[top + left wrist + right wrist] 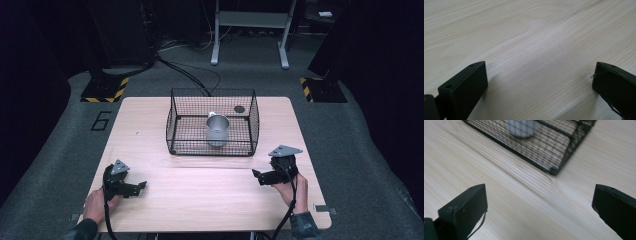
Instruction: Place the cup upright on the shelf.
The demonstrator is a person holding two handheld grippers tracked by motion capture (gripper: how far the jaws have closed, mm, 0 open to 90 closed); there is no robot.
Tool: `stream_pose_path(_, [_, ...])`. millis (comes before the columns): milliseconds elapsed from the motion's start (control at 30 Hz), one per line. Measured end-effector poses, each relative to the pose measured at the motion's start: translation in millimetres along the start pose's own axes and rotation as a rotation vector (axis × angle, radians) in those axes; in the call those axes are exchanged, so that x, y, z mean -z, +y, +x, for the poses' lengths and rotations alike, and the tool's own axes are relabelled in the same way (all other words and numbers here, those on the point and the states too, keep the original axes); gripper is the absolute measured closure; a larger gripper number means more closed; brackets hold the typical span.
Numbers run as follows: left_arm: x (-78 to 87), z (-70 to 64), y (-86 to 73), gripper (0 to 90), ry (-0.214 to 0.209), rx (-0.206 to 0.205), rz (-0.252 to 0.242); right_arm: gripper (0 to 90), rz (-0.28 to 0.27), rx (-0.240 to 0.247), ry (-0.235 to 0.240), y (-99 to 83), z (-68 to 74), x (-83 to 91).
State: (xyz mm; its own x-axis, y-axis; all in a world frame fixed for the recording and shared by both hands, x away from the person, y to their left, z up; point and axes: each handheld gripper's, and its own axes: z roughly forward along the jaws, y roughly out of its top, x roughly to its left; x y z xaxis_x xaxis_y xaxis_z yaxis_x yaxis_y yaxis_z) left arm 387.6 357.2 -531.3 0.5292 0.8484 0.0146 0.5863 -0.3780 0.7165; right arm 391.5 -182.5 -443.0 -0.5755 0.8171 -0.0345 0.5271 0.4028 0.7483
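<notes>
Shiny metal cup (218, 130) stands safe inside the black wire basket (176, 120) mid-surface (200, 195), while the left tongs (136, 187) and right tongs (259, 176) rest near the person, both wide and empty.

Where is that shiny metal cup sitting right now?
In the high view, the metal cup stands upright inside the black wire basket at the middle of the wooden table, slightly right of the basket's centre and nearer its front wall.
</notes>
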Motion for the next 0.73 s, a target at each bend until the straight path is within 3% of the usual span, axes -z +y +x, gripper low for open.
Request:
stream_pose_path(100, [0.0,0.0,0.0,0.2,0.000,0.000,0.000,0.0,0.013,-0.050,-0.023,-25.2,-11.2,-1.2])
stream_pose_path(133, [0.0,0.0,0.0,0.2,0.000,0.000,0.000,0.0,0.013,-0.050,-0.023,-25.2,-11.2,-1.2])
stream_pose_path(433, [-0.2,-0.3,0.0,0.2,0.001,0.005,-0.003,0.0,0.055,-0.158,-0.085,-80.6,-36.3,-7.9])
stream_pose_path(533, [-0.2,-0.4,0.0,0.2,0.001,0.005,-0.004,0.0,0.047,-0.172,-0.093,-86.1,-37.8,-8.0])
stream_pose_path(600, [-0.2,-0.3,0.0,0.2,0.001,0.005,-0.004,0.0,0.051,-0.161,-0.132,-91.7,-39.7,-8.9])
stream_pose_path(733, [-0.3,-0.4,0.0,0.2,0.001,0.006,-0.004,0.0,0.061,-0.169,-0.138,-95.2,-40.9,-11.3])
